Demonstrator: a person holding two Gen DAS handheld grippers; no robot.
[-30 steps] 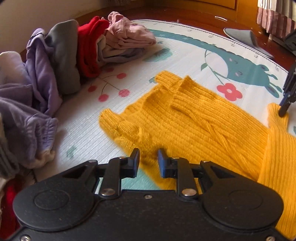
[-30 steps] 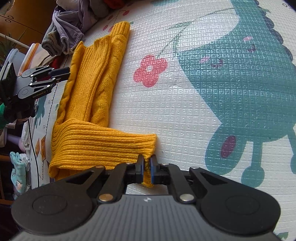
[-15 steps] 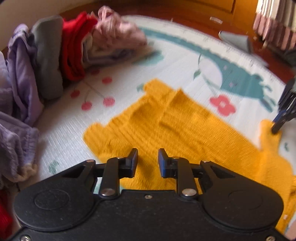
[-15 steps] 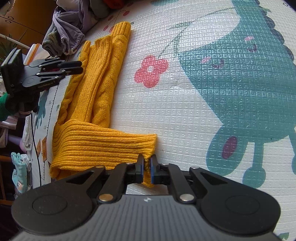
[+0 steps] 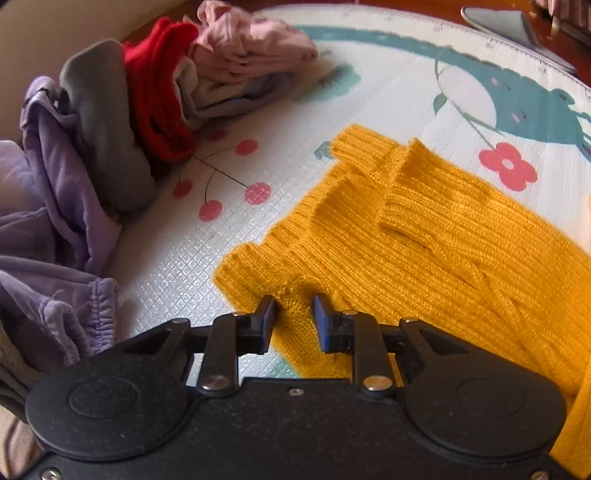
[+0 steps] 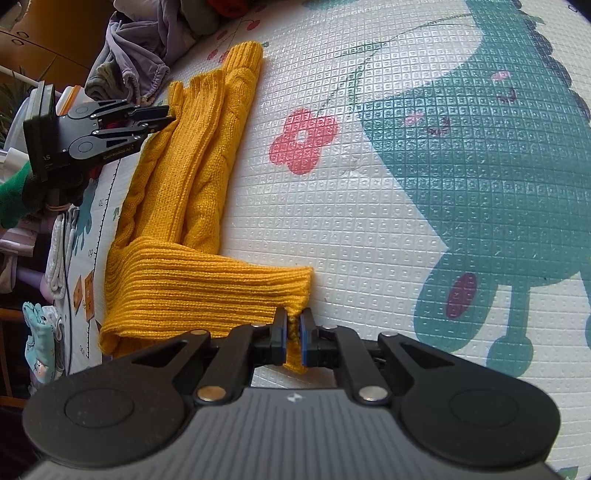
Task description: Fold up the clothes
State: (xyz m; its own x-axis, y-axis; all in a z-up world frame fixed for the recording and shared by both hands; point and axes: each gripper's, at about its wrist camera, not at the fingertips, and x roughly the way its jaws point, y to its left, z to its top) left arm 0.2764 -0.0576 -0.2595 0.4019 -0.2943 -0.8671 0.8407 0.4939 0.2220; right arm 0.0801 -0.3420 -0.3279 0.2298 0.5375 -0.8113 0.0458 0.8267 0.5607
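Observation:
A yellow knit sweater (image 5: 443, 254) lies partly folded on a play mat (image 5: 388, 99). My left gripper (image 5: 293, 314) is open, its jaws either side of a raised fold at the sweater's near edge. In the right wrist view the sweater (image 6: 195, 177) stretches away along the mat (image 6: 388, 203), with a ribbed part folded across near me. My right gripper (image 6: 293, 328) is shut on the sweater's ribbed corner. The left gripper (image 6: 162, 118) shows there at the sweater's far left edge.
A pile of clothes, purple (image 5: 48, 206), grey, red (image 5: 155, 96) and pink (image 5: 243, 44), lies along the mat's left side. A grey slipper (image 5: 513, 26) rests on the wooden floor beyond the mat. Small garments (image 6: 40, 339) lie at the left in the right wrist view.
My left gripper has moved forward and down to the sweater's near edge, and a fold now sits between its open jaws. My right gripper has kept its hold on the ribbed corner.

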